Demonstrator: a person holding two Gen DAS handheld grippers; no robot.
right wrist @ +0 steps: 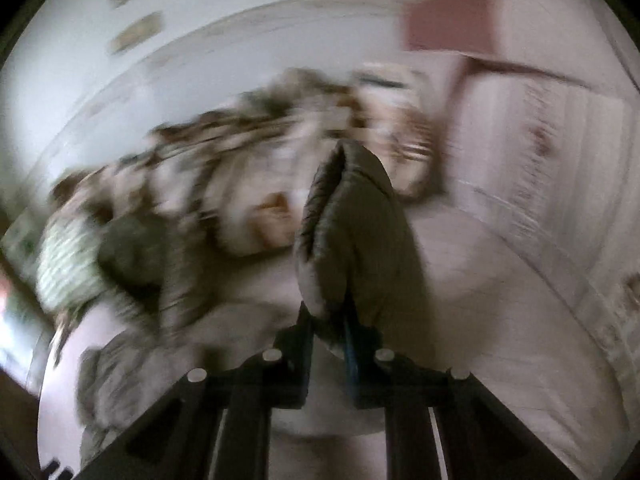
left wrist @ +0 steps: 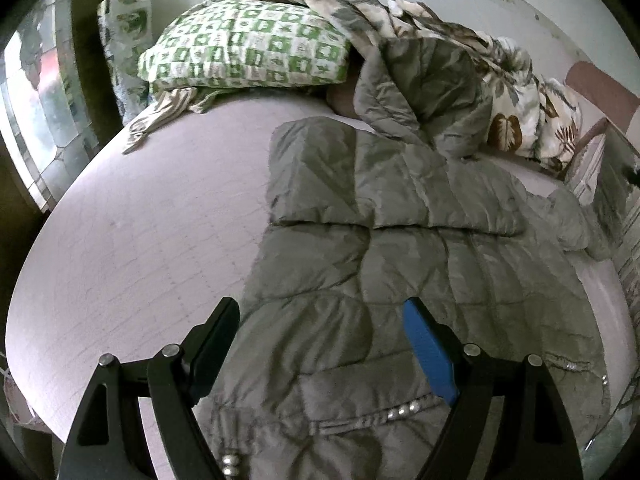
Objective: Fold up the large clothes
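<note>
A grey quilted jacket lies spread on the pale bed sheet, its snap buttons near the bottom of the left wrist view and one sleeve folded across its upper part. My left gripper hovers open above the jacket's lower part, nothing between its fingers. The right wrist view is blurred. In it my right gripper is shut on a fold of the grey jacket, which stands up from the jaws, lifted off the bed. The right gripper does not show in the left wrist view.
A green-and-white checked pillow lies at the head of the bed. A leaf-patterned duvet is bunched along the far right side. A window is at the left, and a pink wardrobe stands beyond the bed.
</note>
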